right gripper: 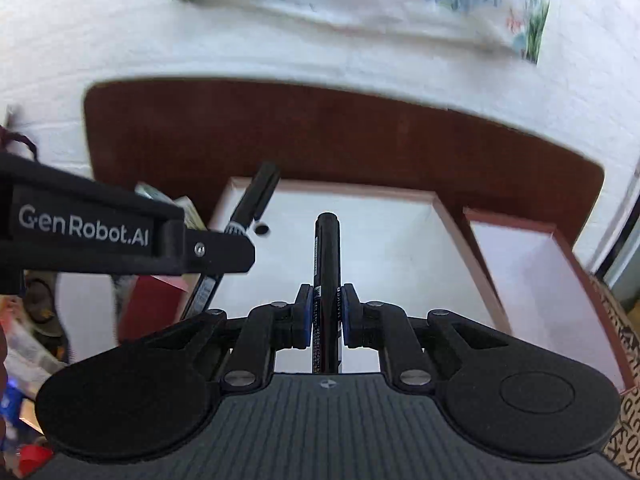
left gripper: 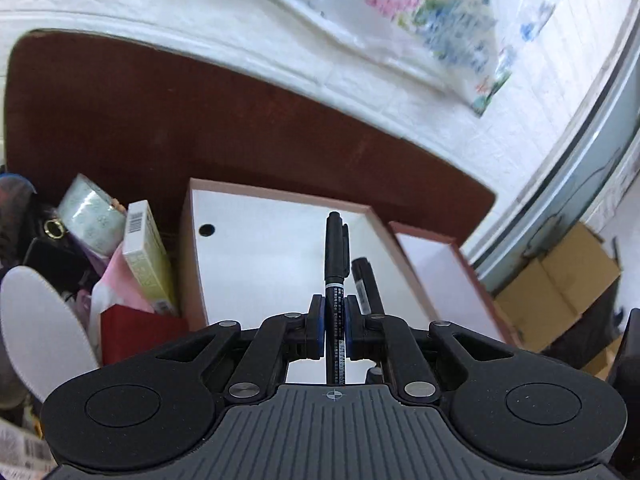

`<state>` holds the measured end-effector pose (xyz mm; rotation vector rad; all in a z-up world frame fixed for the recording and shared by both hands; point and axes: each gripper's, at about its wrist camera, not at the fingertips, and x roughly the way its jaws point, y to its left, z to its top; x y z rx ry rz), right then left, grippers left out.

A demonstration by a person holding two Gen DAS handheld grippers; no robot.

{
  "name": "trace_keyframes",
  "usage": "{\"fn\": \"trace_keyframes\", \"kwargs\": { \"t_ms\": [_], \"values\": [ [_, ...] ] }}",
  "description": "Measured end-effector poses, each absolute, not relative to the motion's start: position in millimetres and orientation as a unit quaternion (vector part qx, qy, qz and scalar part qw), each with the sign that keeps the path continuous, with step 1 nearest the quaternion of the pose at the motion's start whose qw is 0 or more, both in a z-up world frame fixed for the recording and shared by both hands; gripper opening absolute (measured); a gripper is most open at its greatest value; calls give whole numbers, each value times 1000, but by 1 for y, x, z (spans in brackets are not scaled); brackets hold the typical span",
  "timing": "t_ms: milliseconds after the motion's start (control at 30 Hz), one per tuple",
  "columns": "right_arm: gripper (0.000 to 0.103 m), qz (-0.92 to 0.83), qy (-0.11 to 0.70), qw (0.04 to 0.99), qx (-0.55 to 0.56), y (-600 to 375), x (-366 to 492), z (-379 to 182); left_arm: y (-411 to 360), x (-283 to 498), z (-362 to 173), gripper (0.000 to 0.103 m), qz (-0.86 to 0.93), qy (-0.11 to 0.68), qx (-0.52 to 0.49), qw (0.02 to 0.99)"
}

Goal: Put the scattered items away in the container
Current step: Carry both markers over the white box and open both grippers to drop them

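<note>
My left gripper (left gripper: 335, 322) is shut on a thin black pen (left gripper: 334, 256) that points forward over an open white box with a reddish rim (left gripper: 240, 264). A thicker black marker (left gripper: 366, 280) shows just right of it, held by the other gripper. My right gripper (right gripper: 327, 314) is shut on that black marker (right gripper: 327, 252), also over the white box (right gripper: 392, 248). In the right wrist view the left gripper's body (right gripper: 120, 236) reaches in from the left with its pen (right gripper: 252, 204) sticking out over the box's left rim.
A second reddish-rimmed white tray, likely the lid (left gripper: 448, 280) (right gripper: 540, 280), lies right of the box on a dark brown table (left gripper: 160, 128). Left of the box are a yellow-green carton (left gripper: 146, 256), a tape roll (left gripper: 90, 212), a red box (left gripper: 136, 332). Cardboard boxes (left gripper: 560, 292) stand at right.
</note>
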<state>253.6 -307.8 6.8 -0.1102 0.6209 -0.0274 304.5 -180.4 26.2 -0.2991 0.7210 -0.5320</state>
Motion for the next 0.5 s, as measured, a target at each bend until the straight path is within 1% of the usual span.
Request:
{"fn": "trace_keyframes", "kwargs": {
  "t_ms": [167,233,300,400,433,500],
  "values": [
    [17,-10,378,924,-44,-324,289,-39,-197,331,-26,5,-231,397,-117,880],
    [17,-11,391,919,-54,-325,296,-52,-201,337,-37,5,-227,405,-108,879],
    [17,-7,403,914,-53,-326,302,-61,-206,340,-38,6,-225,396,-83,887],
    [17,-6,417,908,-51,-325,308,-69,-209,346,-36,14,-225,396,-77,887],
    [17,-5,415,908,-50,-325,307,-68,-209,349,-35,31,-223,395,-77,888],
    [17,-3,413,909,-56,-325,306,-67,-207,349,-33,32,-217,388,-77,892]
  ]
}}
